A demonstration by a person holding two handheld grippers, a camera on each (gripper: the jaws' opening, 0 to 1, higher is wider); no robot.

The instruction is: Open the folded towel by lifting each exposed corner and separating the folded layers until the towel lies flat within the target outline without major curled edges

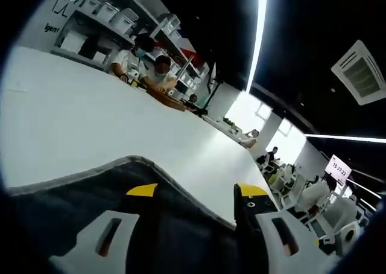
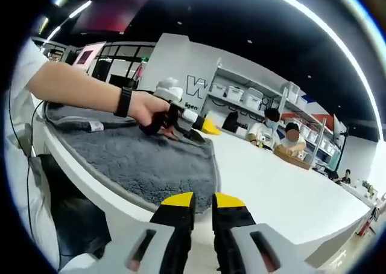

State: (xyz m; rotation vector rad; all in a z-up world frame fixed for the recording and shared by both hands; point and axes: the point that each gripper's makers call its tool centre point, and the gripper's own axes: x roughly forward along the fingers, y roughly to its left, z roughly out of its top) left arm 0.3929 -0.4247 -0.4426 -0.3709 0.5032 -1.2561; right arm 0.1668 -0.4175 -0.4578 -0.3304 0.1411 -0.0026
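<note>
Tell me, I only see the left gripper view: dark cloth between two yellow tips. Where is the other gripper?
Observer: The right gripper is at the near corner of the grey towel. The left gripper is at the far edge.
Operator: Who holds the left one?
Observer: A hand with a black wristband.
Operator: Anything on the towel?
Observer: A small white label, below the forearm.

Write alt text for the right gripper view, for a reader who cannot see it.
A dark grey fluffy towel lies on a white table, where a person's hand holds the left tool at the towel's far edge. The right tool, yellow-tipped, rises from the bottom with jaws nearly together just past the towel's near corner, holding nothing visible. People sit by shelves behind.
</note>
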